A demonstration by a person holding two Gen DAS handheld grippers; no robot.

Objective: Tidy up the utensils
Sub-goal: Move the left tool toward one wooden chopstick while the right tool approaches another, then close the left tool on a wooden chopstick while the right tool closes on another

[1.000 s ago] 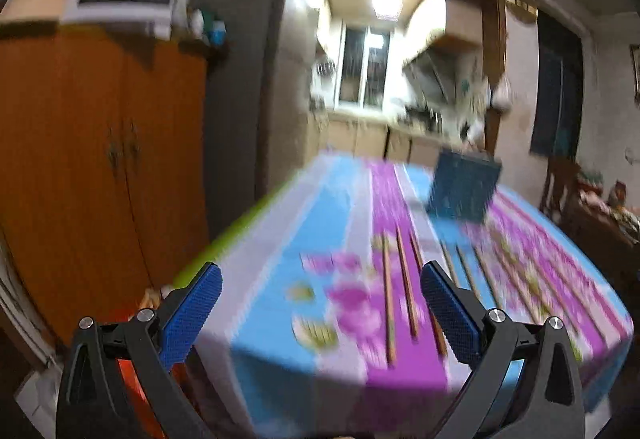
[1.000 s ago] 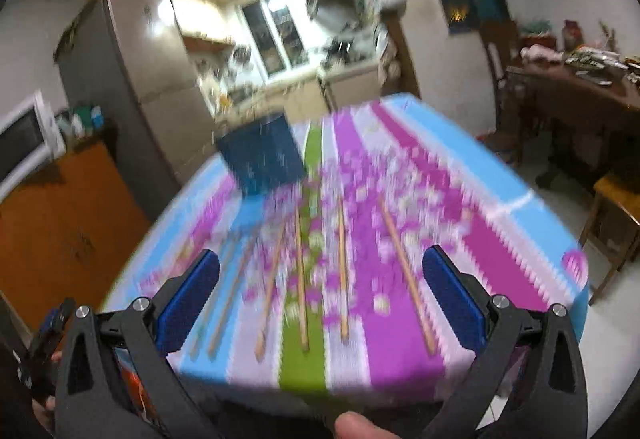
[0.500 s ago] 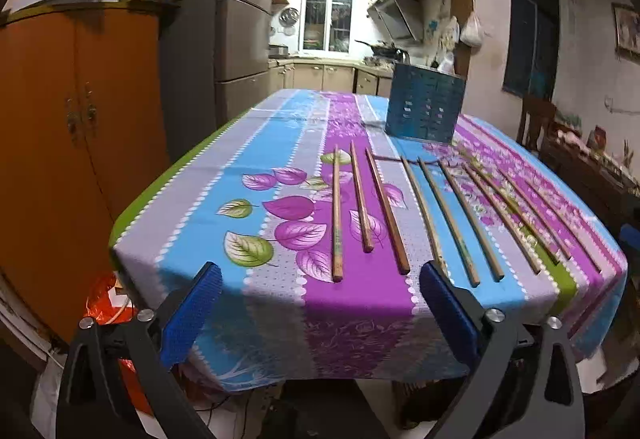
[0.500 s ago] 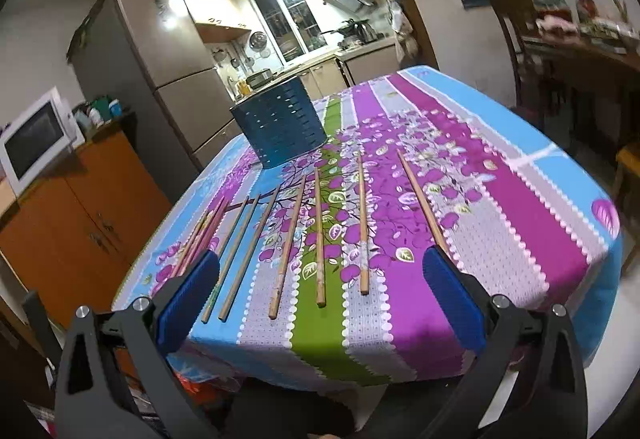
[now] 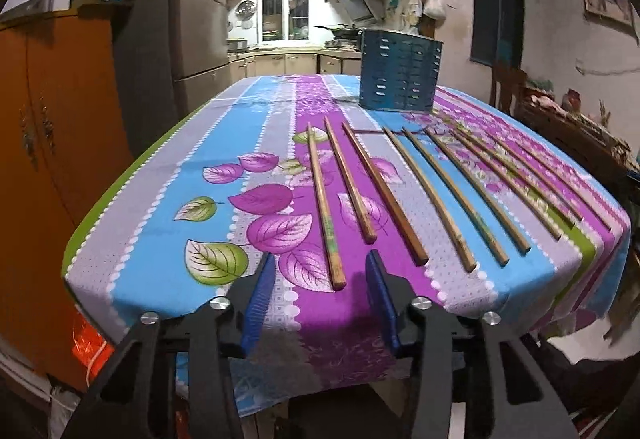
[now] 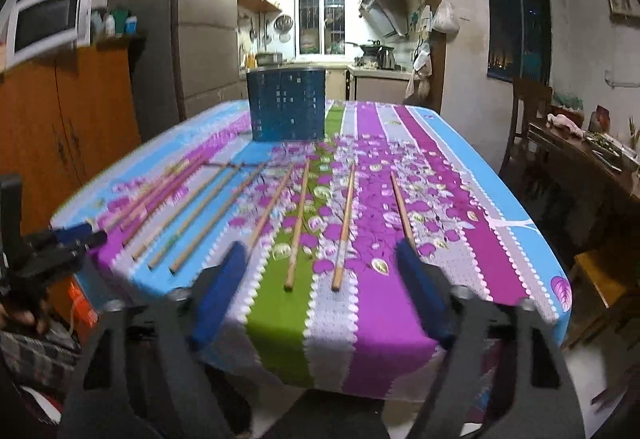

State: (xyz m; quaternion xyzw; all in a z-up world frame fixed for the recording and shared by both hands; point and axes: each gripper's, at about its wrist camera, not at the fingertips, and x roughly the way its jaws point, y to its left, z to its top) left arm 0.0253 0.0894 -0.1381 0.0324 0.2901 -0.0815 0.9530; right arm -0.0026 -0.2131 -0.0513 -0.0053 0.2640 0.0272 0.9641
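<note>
A kitchen-side table wears a striped blue, purple and green floral tablecloth point(image 5: 168, 223). At its near edge the left gripper point(image 5: 320, 271), jaws just narrowed to a partial gap, holds nothing; a chopstick end lies just ahead. The right gripper point(image 6: 320, 259), also closing, stands wider and empty. Wooden chopsticks point(image 5: 400, 195) lie in a row. Beyond them stands the perforated blue utensil holder point(image 5: 400, 71).
</note>
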